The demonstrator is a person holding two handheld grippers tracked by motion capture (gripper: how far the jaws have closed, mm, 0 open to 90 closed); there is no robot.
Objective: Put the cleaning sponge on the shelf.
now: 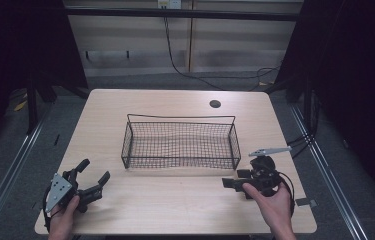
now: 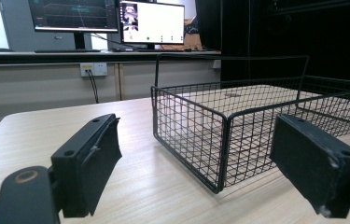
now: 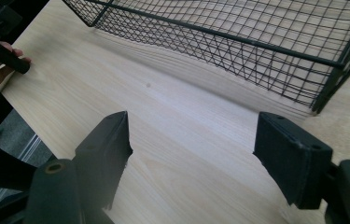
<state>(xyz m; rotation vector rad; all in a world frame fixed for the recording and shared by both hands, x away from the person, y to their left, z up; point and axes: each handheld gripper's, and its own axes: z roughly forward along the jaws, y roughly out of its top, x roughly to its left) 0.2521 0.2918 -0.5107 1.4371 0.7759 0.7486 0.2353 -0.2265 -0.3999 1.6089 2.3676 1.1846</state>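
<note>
Two grippers: left gripper (image 1: pixel 94 176) and right gripper (image 1: pixel 231 183), fingers spread wide, holding nothing.
Landmark: empty wire basket (image 1: pixel 180 142), grippers before its front corners.
Risk: fingers snagging mesh, dragging basket across bench (image 1: pixel 175 210).

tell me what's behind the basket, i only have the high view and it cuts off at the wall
Observer: From the left gripper view, two lit monitors stand on a counter behind the basket.
Operator: ok, are the left tongs open
Observer: Yes. The left tongs are spread wide with bare table between them, and they face the basket's near corner.
Operator: and the right ones, my view has them side on
Observer: The right tongs are open too, with nothing between them. They are tilted down at the table in front of the basket's long side.
Operator: anything in the basket
Observer: Nothing. Both gripper views show bare wood through the mesh.
</note>
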